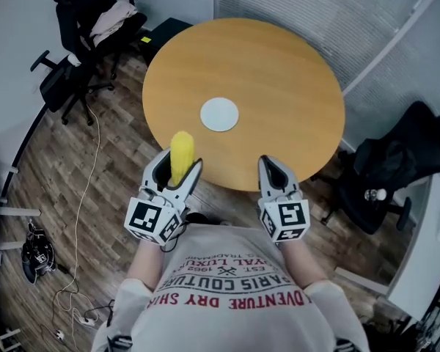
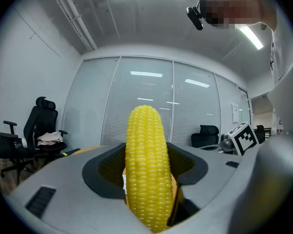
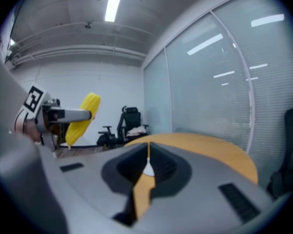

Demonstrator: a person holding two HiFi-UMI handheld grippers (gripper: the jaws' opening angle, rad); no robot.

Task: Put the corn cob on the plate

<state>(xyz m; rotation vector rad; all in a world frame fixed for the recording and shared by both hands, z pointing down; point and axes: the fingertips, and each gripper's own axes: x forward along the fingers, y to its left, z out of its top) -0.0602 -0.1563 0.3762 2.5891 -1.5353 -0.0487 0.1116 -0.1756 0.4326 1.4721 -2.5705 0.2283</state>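
Observation:
A yellow corn cob (image 1: 181,155) stands upright between the jaws of my left gripper (image 1: 177,171), which is shut on it near the table's front edge. In the left gripper view the corn cob (image 2: 146,167) fills the middle, its tip pointing up. A small white plate (image 1: 219,114) lies bare at the middle of the round wooden table (image 1: 279,79), beyond the corn. My right gripper (image 1: 273,173) hangs to the right of the left one, shut with nothing in it. From the right gripper view the corn cob (image 3: 83,118) shows at the left, and a sliver of the plate (image 3: 148,169) between the closed jaws.
Black office chairs stand around: one with clothes (image 1: 95,20) at the back left, another (image 1: 396,174) at the right. Glass walls with blinds (image 1: 330,13) run behind the table. A cable (image 1: 88,189) and a small dark object (image 1: 38,254) lie on the wooden floor at left.

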